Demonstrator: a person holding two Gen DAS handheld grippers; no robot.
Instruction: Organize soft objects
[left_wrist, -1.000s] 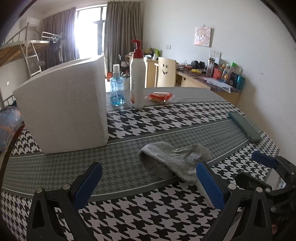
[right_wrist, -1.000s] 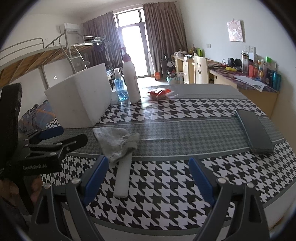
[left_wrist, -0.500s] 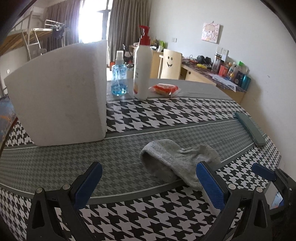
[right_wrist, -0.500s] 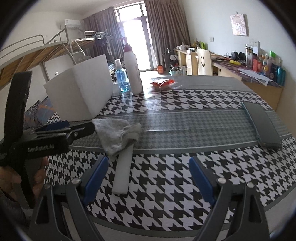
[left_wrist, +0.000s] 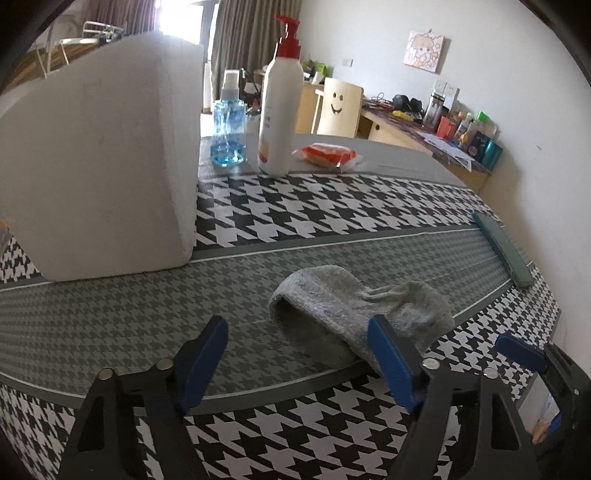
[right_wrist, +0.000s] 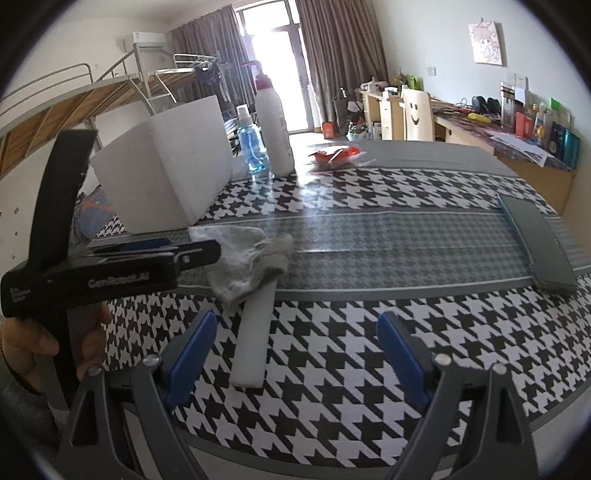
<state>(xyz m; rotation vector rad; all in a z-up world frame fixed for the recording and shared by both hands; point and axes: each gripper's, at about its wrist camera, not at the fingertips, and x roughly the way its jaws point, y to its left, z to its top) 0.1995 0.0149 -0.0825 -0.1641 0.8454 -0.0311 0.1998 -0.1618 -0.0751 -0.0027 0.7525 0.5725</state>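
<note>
Left gripper (left_wrist: 297, 352) closing, pads not yet pressing the grey sock (left_wrist: 354, 314) at its 1 o'clock; only the right view shows the white strip (right_wrist: 255, 332) beneath, between the right gripper's (right_wrist: 297, 350) spread jaws

A crumpled grey knitted sock (left_wrist: 354, 314) lies limp on the grey houndstooth band of the tabletop (left_wrist: 332, 206), its toe end draped over a flat white foam strip (right_wrist: 255, 332).
</note>
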